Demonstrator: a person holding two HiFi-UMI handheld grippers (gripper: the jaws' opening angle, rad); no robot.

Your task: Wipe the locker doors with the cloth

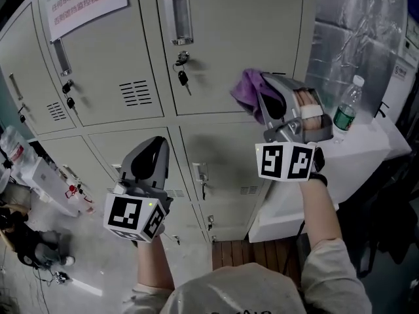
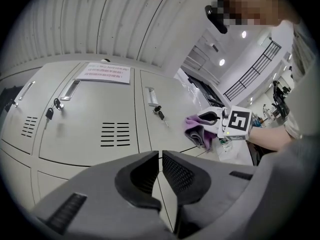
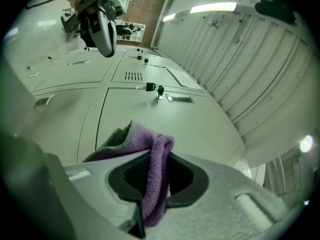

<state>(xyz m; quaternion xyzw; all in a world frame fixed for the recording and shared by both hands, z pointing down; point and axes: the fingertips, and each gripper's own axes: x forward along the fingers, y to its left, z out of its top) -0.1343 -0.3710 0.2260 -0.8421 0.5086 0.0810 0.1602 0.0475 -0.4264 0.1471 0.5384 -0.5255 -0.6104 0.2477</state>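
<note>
Since wiping needs a padded face on the locker door [image 1: 222,51], the right gripper [image 1: 260,100] clamps the folded purple cloth [image 3: 152,154] and holds it at that door's lower part. The left gripper [image 2: 161,165], jaws together and empty, hangs clear below. Only the right gripper view shows the clamped fold; only the head view shows the bottle [image 1: 345,106].

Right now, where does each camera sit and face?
Head view: on the head, facing down at lockers; shows left gripper, right gripper, forearms.
Left gripper view: on that gripper, facing lockers past its shut jaws; shows right gripper.
Right gripper view: on that gripper, facing lockers past jaws shut on the cloth; shows left gripper.
Shared: all three show lockers and cloth.
</note>
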